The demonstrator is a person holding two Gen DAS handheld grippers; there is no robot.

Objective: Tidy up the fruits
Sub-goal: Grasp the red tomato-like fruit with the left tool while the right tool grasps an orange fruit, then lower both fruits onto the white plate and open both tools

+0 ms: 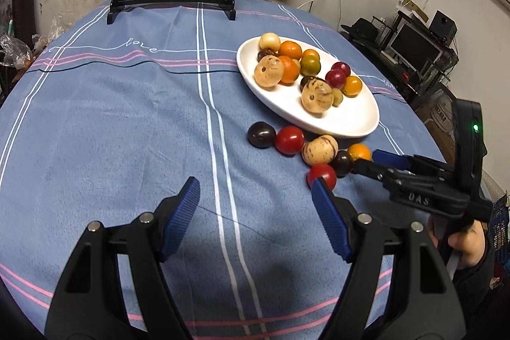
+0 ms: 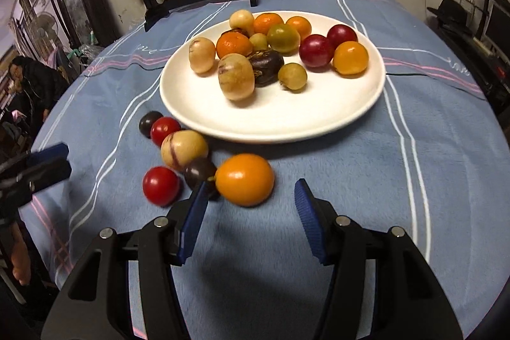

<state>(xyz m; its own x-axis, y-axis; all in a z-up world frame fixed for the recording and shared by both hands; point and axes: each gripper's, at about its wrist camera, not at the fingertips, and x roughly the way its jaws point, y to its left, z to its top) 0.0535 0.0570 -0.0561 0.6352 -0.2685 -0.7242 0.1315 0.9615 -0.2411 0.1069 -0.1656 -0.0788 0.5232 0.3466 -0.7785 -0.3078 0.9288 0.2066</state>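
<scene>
Near the plate's (image 2: 197,120) front rim six loose fruits sit on the worktop (image 2: 350,180); rest are already plated. Right gripper (image 2: 250,206) has its jaws spread, empty, the orange fruit (image 2: 244,179) just ahead between the tips. Left gripper (image 1: 255,199) jaws spread too, empty, red tomato (image 1: 322,176) beside its right tip. Risk: round, smooth, glossy skins on the fuzzy blue cloth, so an off-centre squeeze could squirt the orange one away. Left tip likely bumps the dark fruit (image 2: 199,171) touching it, nudging the striped beige fruit (image 2: 184,150).
</scene>
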